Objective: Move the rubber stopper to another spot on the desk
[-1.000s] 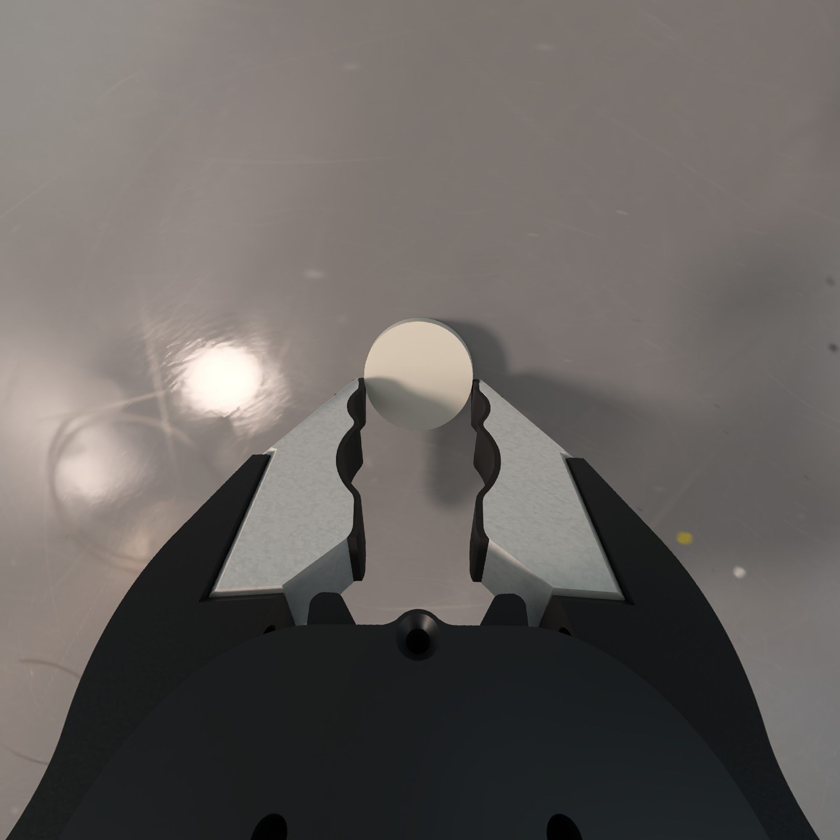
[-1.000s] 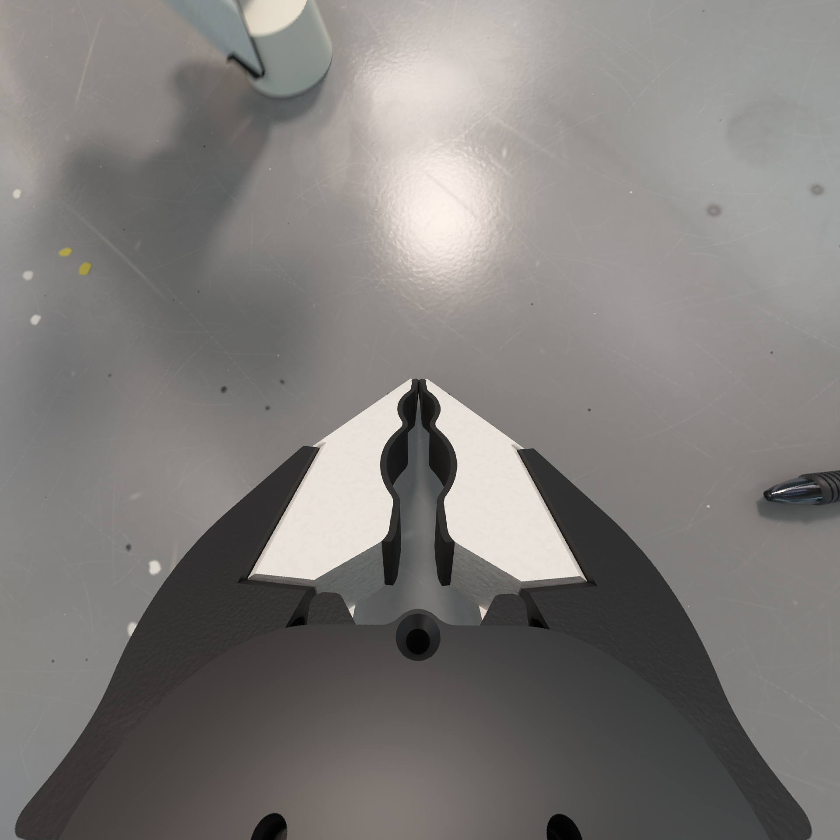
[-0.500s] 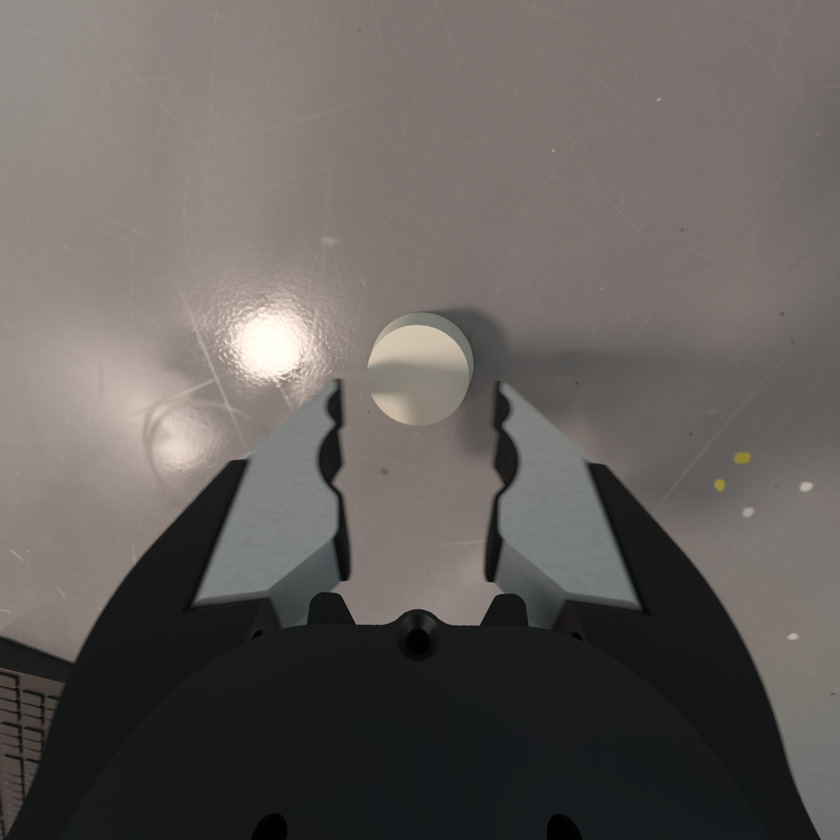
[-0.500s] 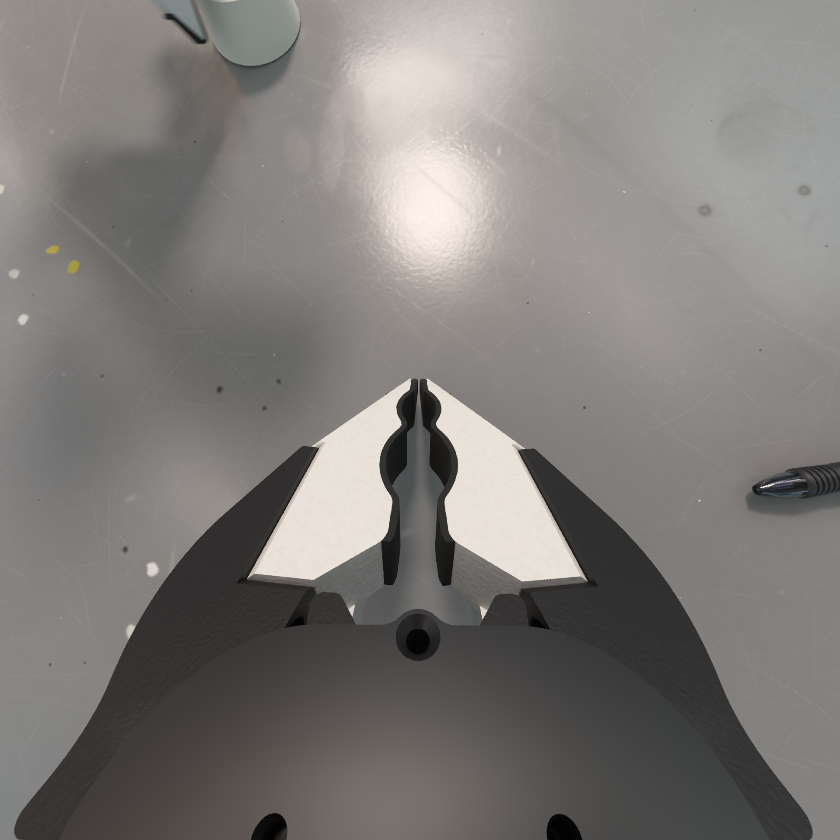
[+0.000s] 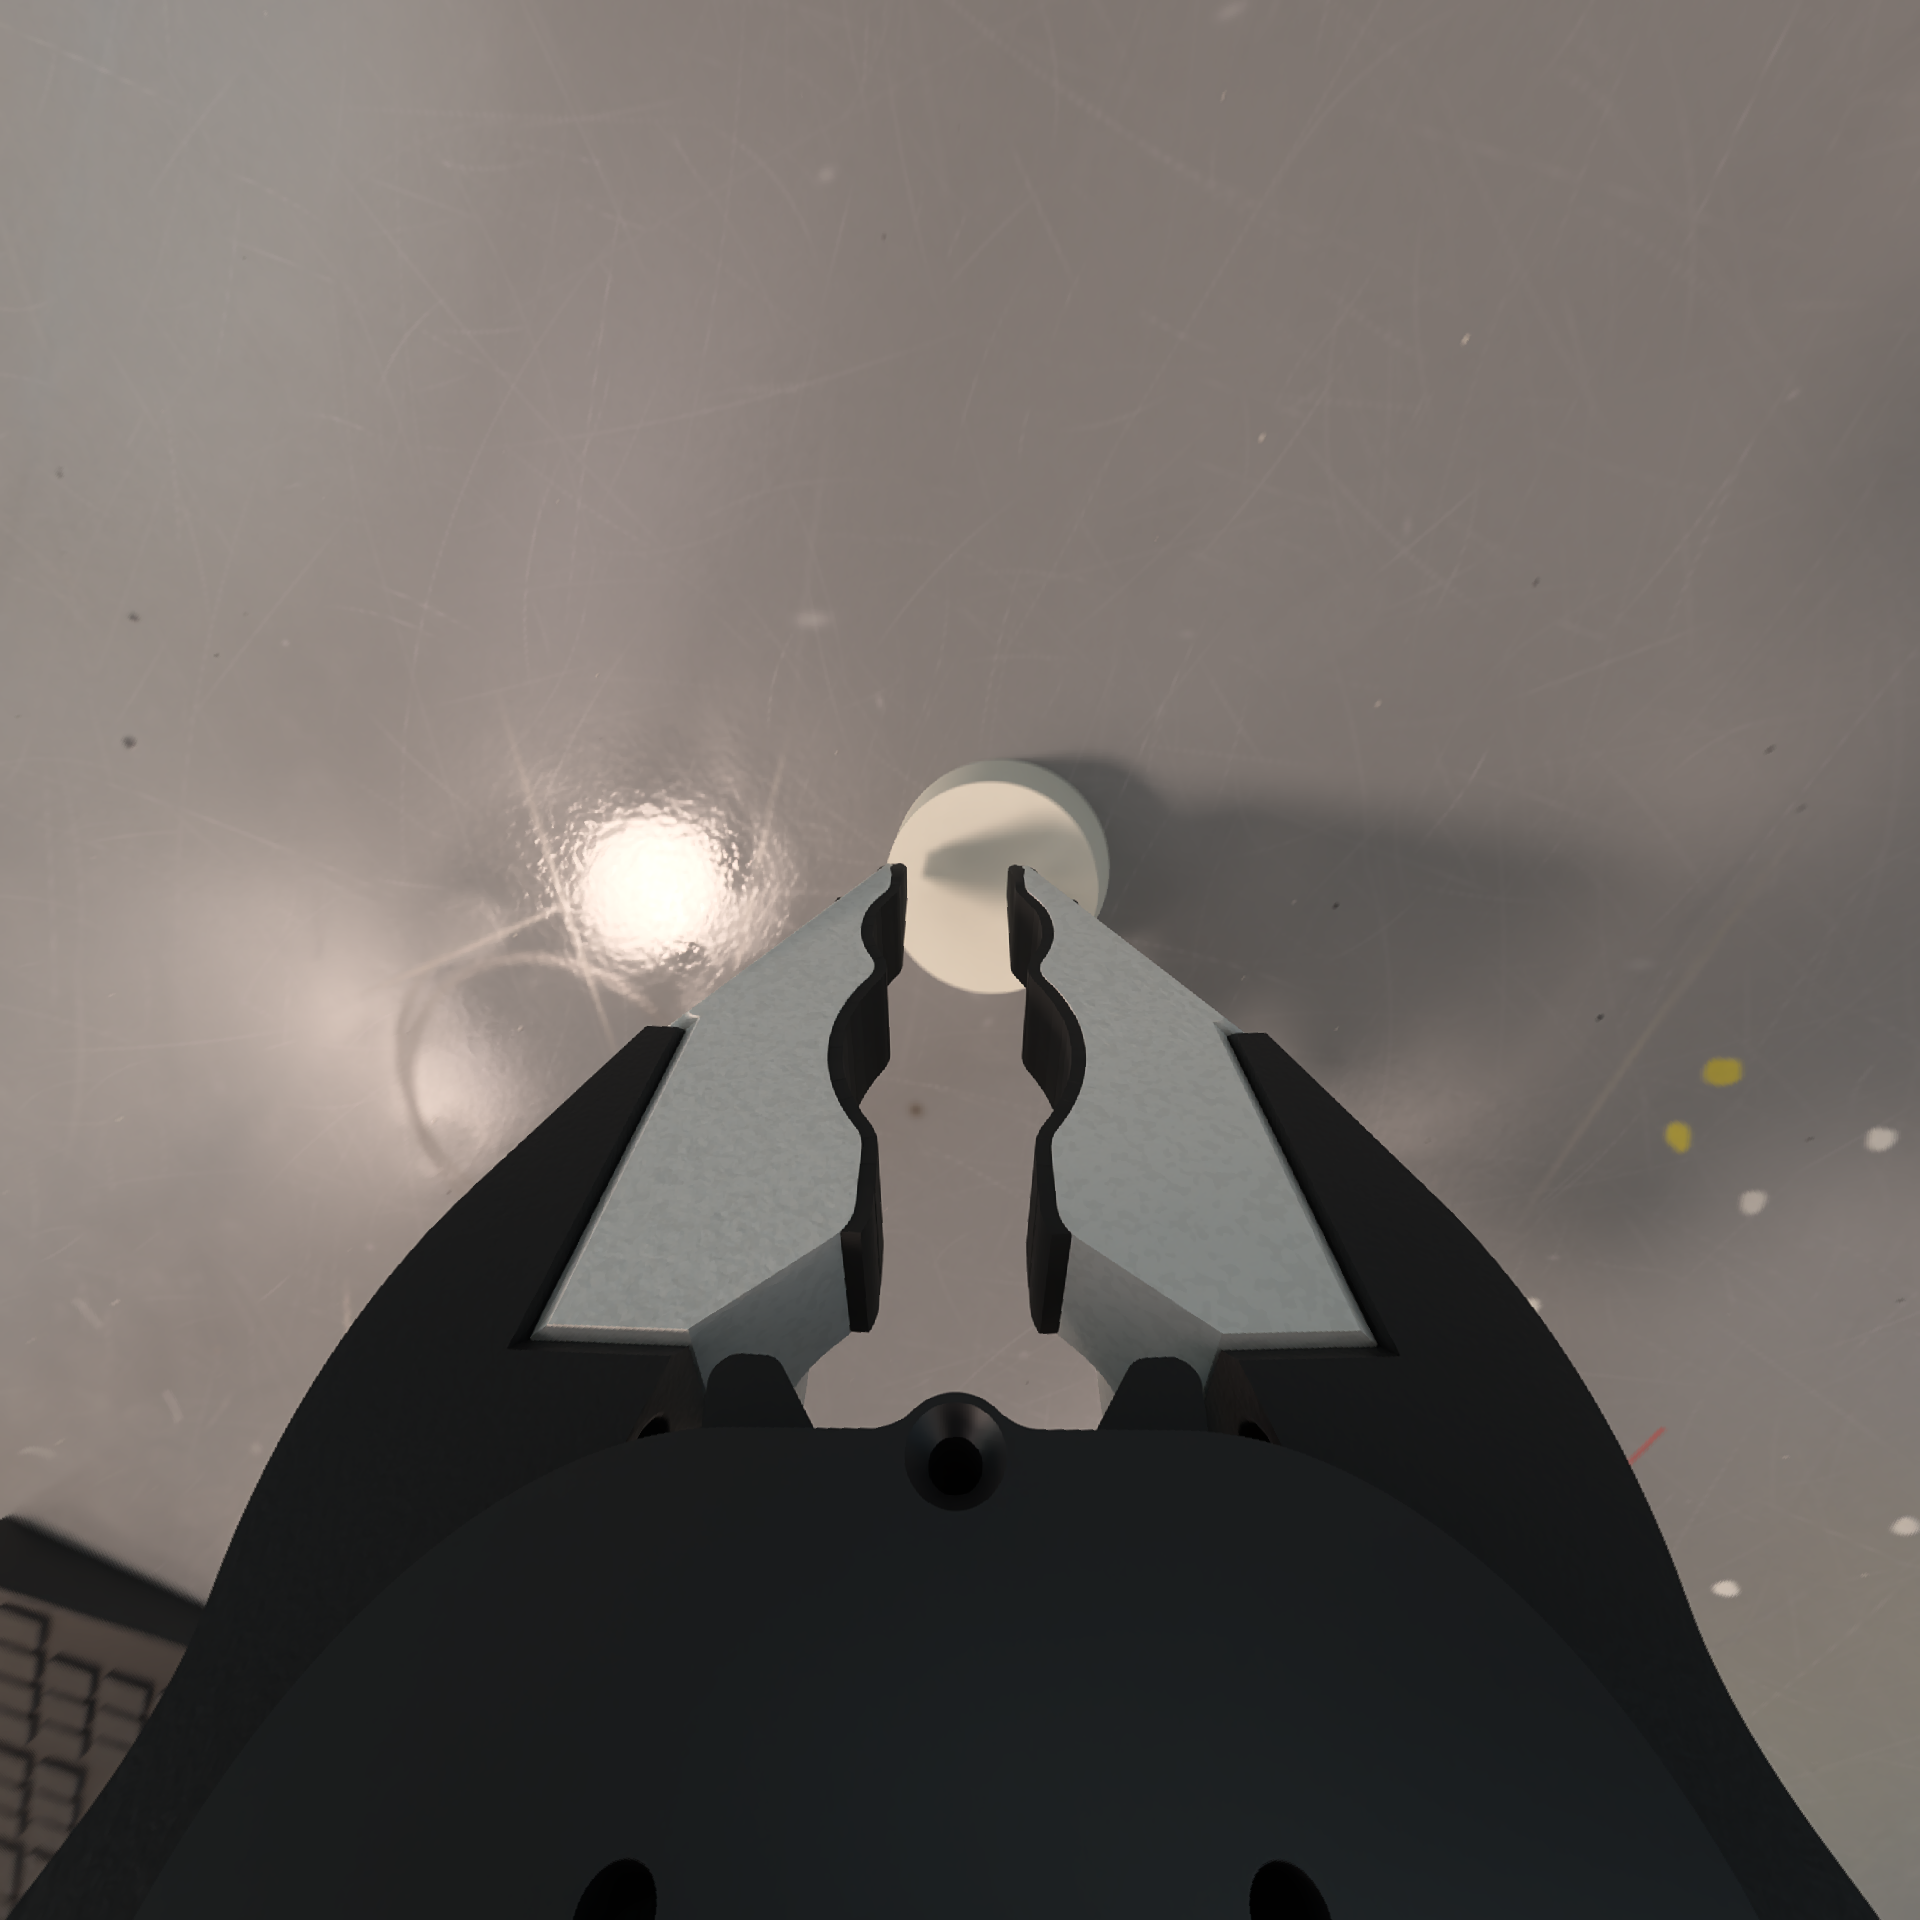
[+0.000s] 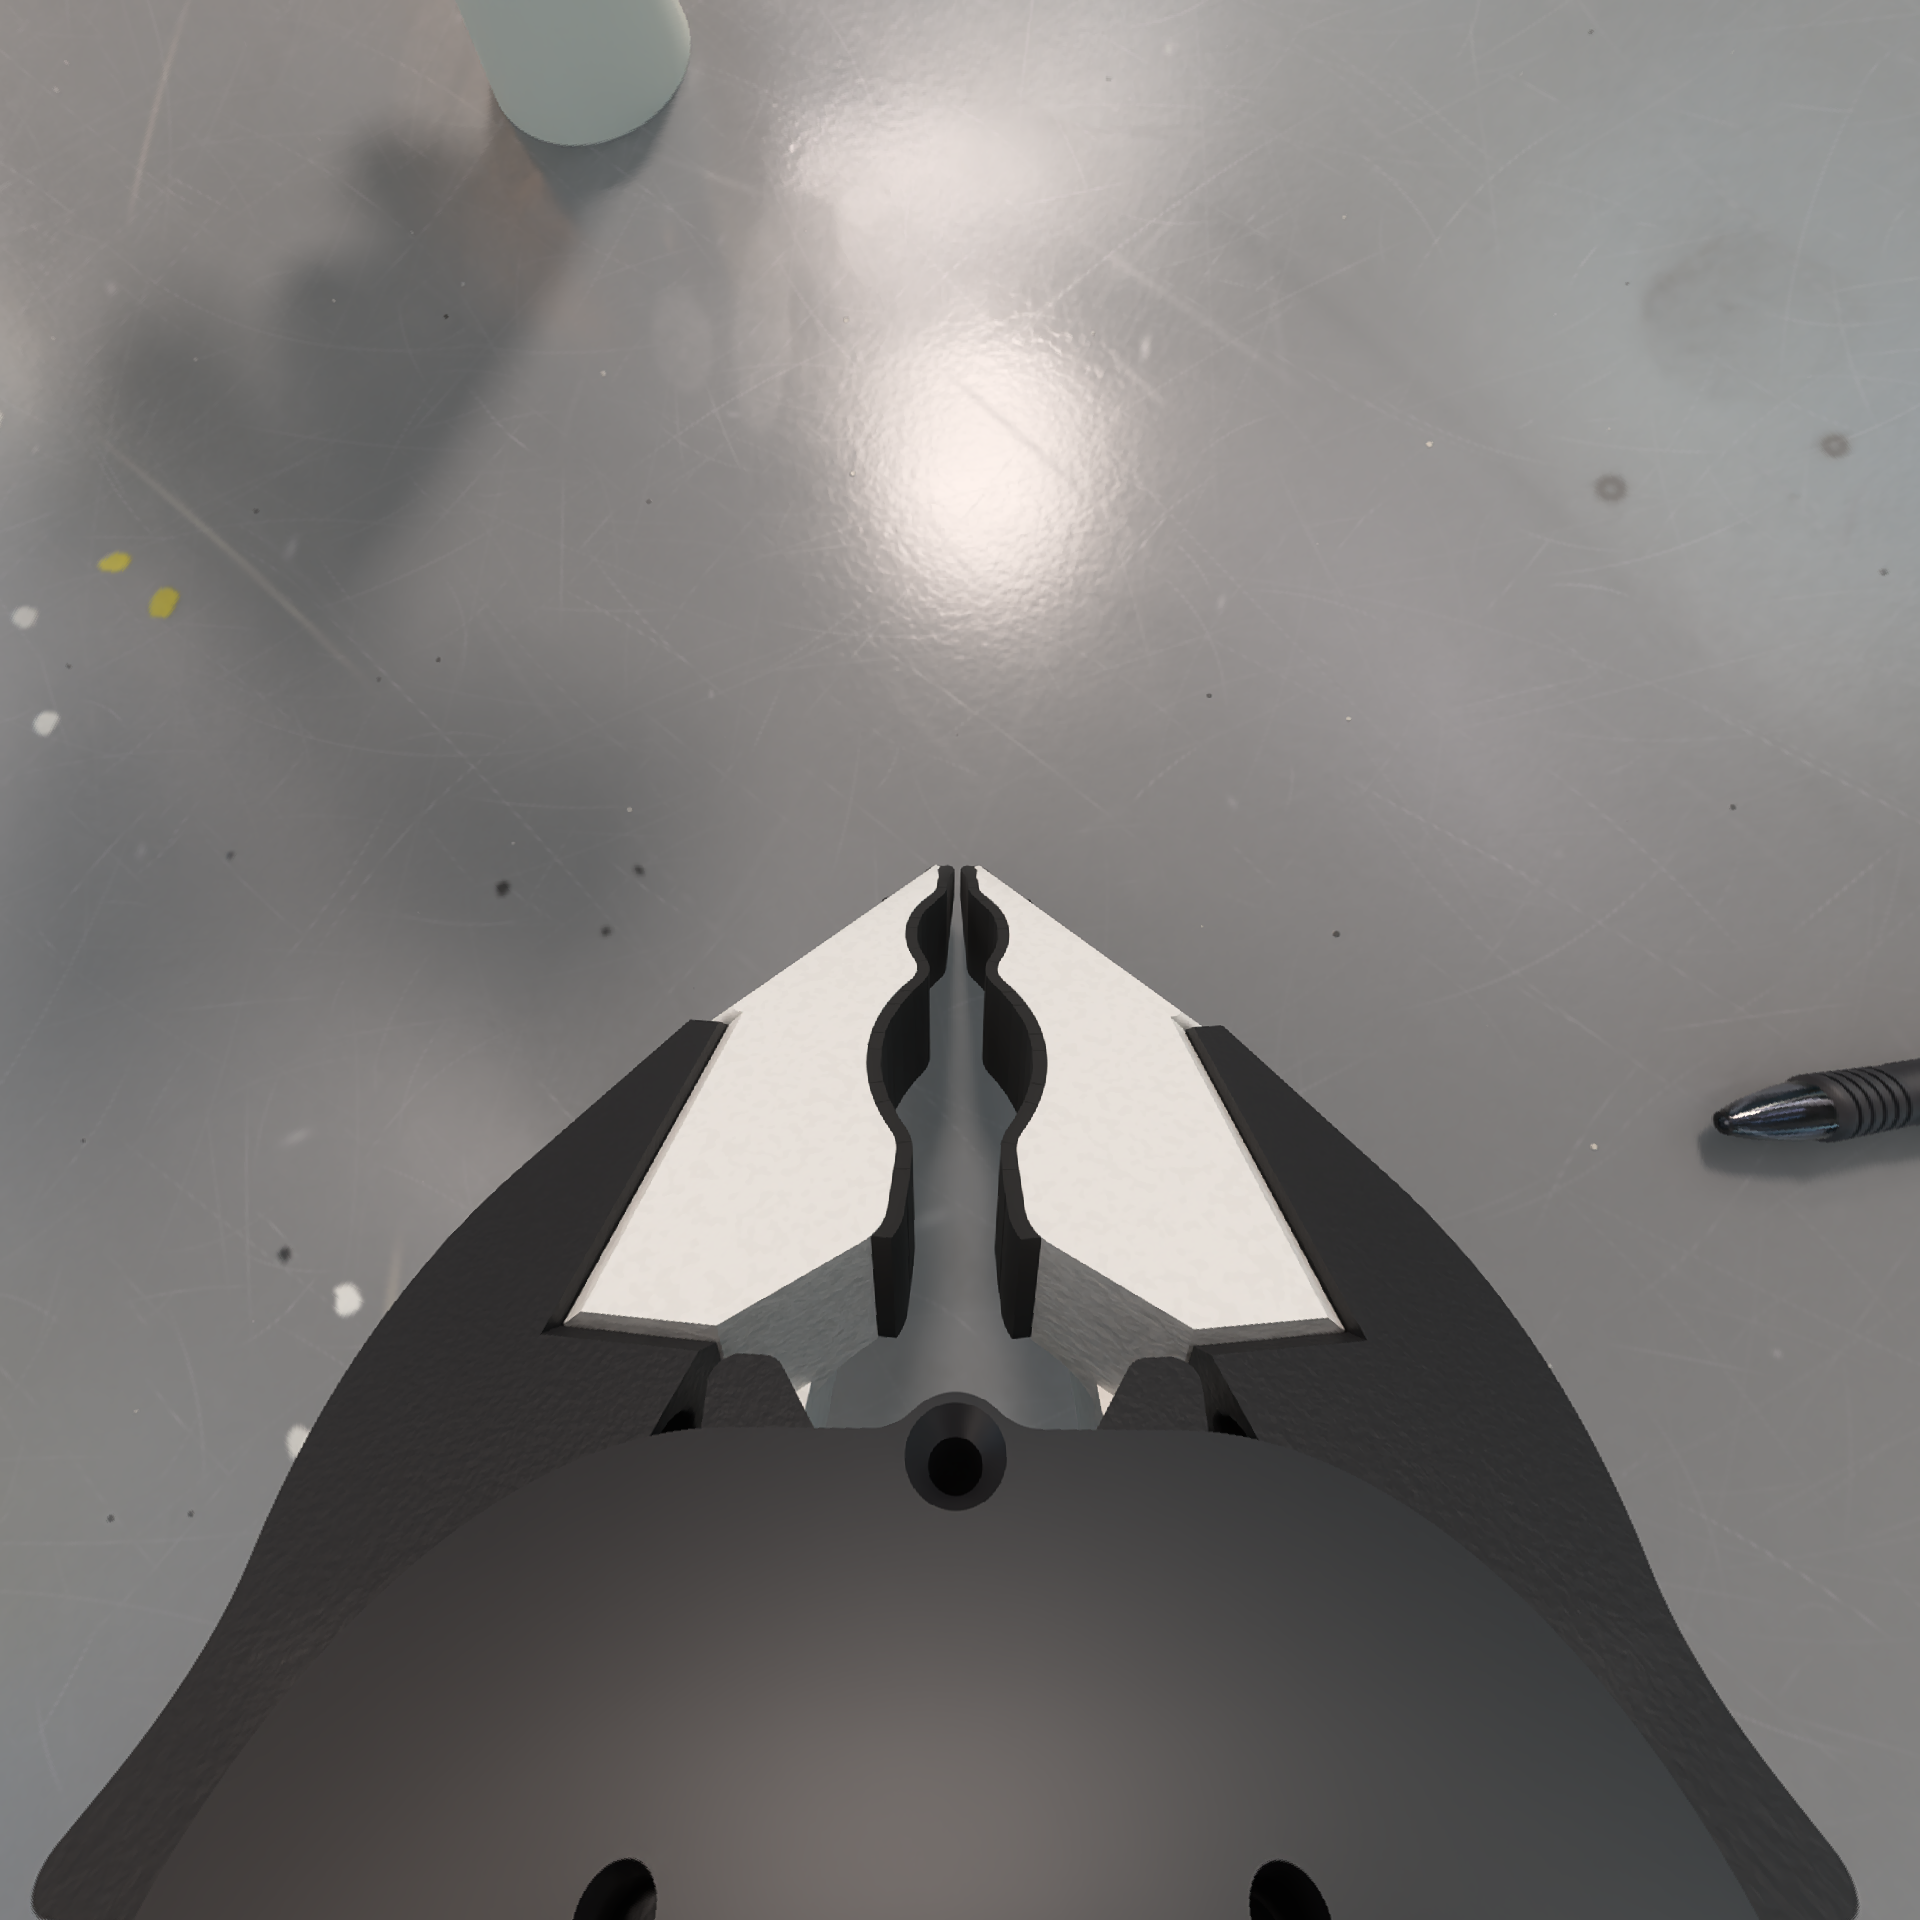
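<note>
The rubber stopper (image 5: 997, 821) is a pale cream cylinder that stands upright on the grey desk (image 5: 1247, 468). My left gripper (image 5: 956, 878) hovers above it with a narrow gap between its tips. It holds nothing, and its fingertips (image 5: 868, 904) overlap the stopper's near edge in the view and cast a shadow on its top. The stopper also shows in the right wrist view (image 6: 577, 73), at the top left and cut by the edge. My right gripper (image 6: 956, 871) is shut and empty over bare desk.
A black pen tip (image 6: 1829, 1112) lies on the desk at the right edge of the right wrist view. A keyboard corner (image 5: 62, 1704) shows at the bottom left of the left wrist view. Paint specks (image 5: 1704, 1101) dot the desk.
The left gripper let go of the stopper, opened wide, then drew back from it and narrowed its jaws. The stopper stays on the desk. The right gripper stays shut and has drifted slightly.
</note>
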